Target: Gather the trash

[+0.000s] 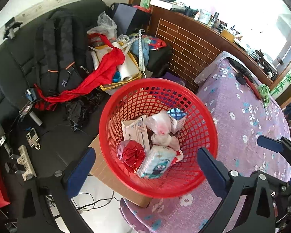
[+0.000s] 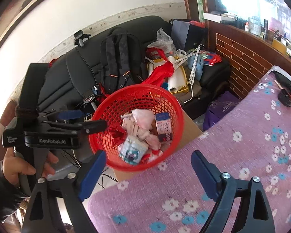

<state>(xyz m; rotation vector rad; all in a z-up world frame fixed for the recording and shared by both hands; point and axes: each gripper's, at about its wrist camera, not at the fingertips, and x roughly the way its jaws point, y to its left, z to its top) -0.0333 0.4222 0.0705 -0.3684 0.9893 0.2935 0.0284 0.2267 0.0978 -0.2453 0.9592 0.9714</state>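
We held the red basket (image 1: 159, 136), already full of wrappers (image 1: 157, 163), off the surface's (image 2: 232, 155) left edge. Both the left gripper (image 1: 145, 167) and right gripper (image 2: 148, 172) had fingers spread, pinching nothing, presumably done dropping trash.

Black-framed left tongs (image 2: 83, 120) and right tongs (image 2: 151, 176) with blue pads, silver screws, "GenRobot.AI" lettering.

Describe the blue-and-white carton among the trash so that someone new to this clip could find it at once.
Find the round red mesh basket sitting on a cardboard box at the corner of the purple flowered tablecloth. Inside, against the wall nearest the tablecloth, a small carton stands tilted. It is the only boxy item with a blue top, unlike the crumpled red wrapper and the flat tissue pack.
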